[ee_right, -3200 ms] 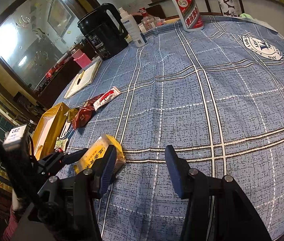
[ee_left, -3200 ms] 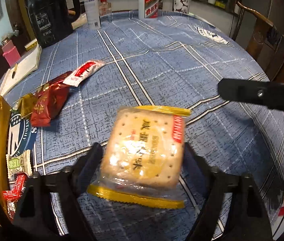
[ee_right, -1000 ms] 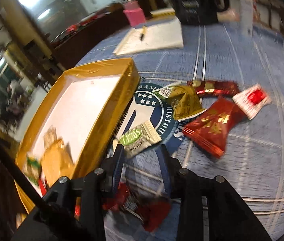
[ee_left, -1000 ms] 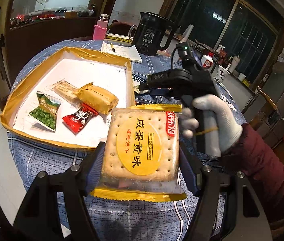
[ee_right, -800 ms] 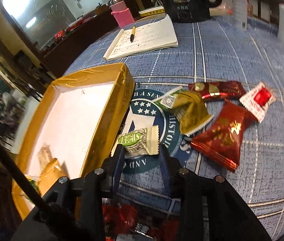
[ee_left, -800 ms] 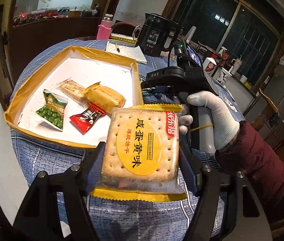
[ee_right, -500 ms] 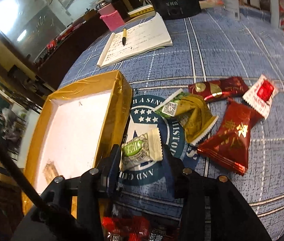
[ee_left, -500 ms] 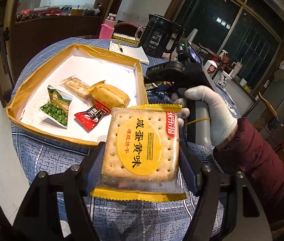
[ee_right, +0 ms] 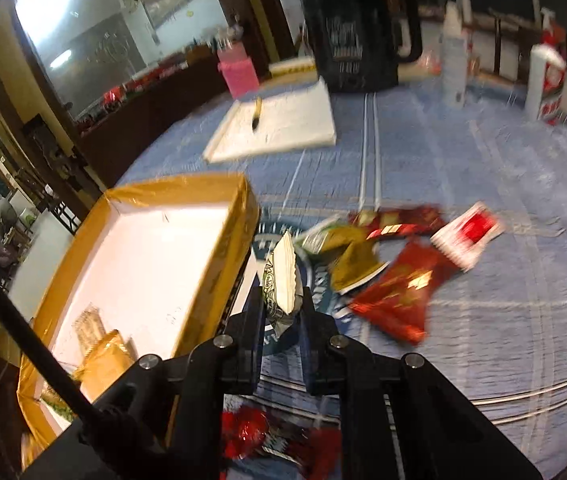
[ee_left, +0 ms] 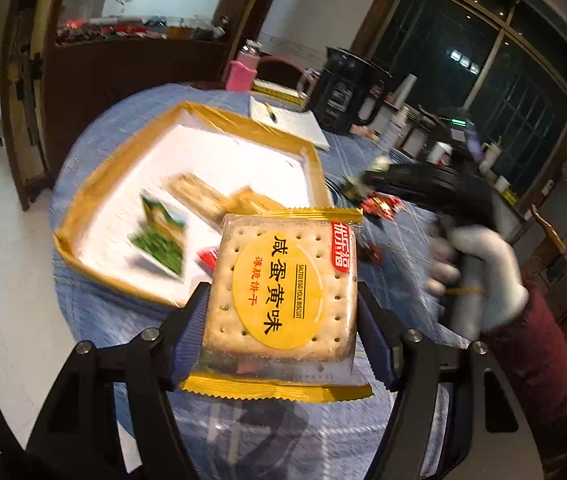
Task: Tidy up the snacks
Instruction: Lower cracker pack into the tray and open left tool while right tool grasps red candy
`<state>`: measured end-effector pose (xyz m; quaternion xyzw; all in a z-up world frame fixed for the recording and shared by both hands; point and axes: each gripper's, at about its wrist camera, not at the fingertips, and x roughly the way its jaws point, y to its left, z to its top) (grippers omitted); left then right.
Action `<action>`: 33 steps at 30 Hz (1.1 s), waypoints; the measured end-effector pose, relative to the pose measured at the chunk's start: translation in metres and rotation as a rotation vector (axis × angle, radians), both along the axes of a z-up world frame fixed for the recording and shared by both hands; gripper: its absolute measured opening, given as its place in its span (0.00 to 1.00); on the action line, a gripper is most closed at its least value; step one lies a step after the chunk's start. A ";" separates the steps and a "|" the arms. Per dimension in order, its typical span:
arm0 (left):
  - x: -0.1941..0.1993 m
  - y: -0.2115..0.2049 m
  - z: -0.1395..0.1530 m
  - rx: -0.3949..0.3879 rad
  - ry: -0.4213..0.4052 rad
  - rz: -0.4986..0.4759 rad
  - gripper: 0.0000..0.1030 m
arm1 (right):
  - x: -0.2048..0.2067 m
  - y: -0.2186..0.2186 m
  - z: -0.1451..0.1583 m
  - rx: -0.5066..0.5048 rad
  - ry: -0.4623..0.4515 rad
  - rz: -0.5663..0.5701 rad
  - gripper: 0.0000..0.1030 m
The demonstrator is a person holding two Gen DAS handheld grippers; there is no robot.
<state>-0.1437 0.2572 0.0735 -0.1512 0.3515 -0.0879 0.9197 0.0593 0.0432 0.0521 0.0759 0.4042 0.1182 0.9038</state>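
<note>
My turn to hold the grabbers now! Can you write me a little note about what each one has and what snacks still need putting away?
Left gripper: clamped on the square salted egg yolk biscuit pack with yellow edges, held above the table near the gold-walled white tray.
Right gripper: jaws closing on the small white-and-green wrapped candy, lifted beside the tray.
Done: a green pea packet and a couple of golden-wrapped snacks lie in the tray.
Left: drop both held snacks in, then collect the red packets, the olive-gold packet and the white-and-red sachet from the blue tablecloth.

One gold tray (ee_right: 219, 264), one black kettle (ee_right: 357, 36), one notebook (ee_right: 283, 128).
</note>
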 end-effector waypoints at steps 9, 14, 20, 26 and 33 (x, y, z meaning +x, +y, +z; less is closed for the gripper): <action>0.080 0.036 0.009 0.094 0.051 0.099 0.68 | -0.035 0.053 0.022 0.084 0.005 0.271 0.13; 0.129 0.053 -0.006 0.074 0.156 0.102 0.68 | -0.030 0.087 0.006 0.070 0.049 0.336 0.13; 0.164 0.074 -0.023 -0.002 0.241 0.133 0.68 | -0.005 0.106 -0.011 0.059 0.107 0.327 0.13; 0.175 0.086 -0.021 -0.052 0.220 0.155 0.68 | 0.013 0.114 -0.017 0.044 0.117 0.303 0.16; 0.173 0.093 -0.006 -0.124 0.161 0.158 0.69 | 0.017 0.107 -0.010 0.081 0.102 0.283 0.28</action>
